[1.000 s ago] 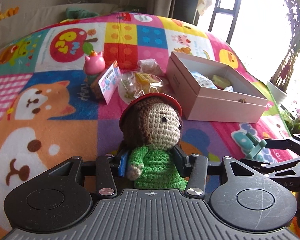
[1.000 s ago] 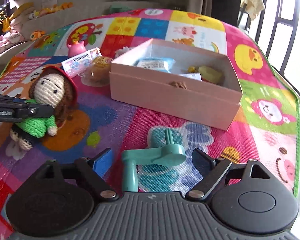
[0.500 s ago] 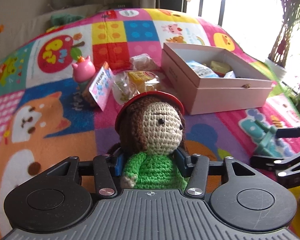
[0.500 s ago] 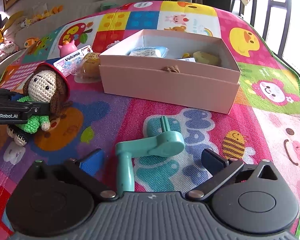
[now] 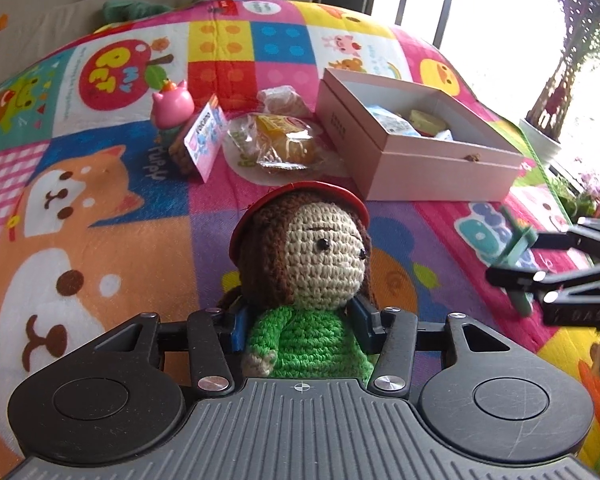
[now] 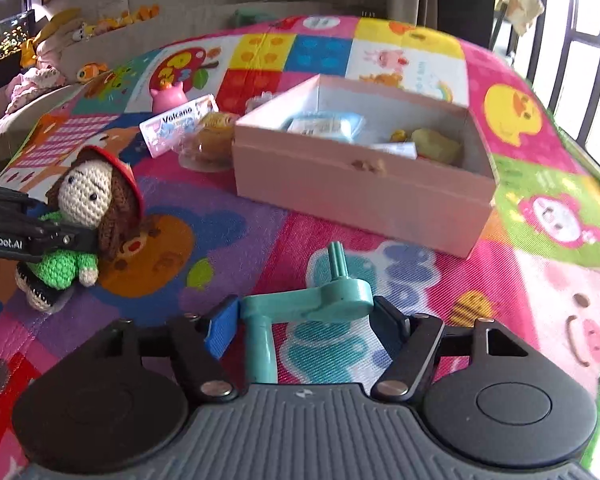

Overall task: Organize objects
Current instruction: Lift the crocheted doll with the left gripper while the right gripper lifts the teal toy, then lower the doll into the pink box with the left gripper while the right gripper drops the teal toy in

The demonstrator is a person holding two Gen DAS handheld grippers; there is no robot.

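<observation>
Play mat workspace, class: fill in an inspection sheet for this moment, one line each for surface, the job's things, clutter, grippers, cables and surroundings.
Surface: colourful cartoon play mat.
Job's things: crochet doll; teal plastic crank; open pink box already holding packets.
Clutter: pink toy, Volcano packet and wrapped buns lying on the mat left of the box.
Grippers: left hand-held gripper shut on the doll's green body; right hand-held gripper closing, the crank between its pads.
Cables: nothing seen.
Surroundings: bright window and a potted plant on one side; soft toys along the far wall.
</observation>
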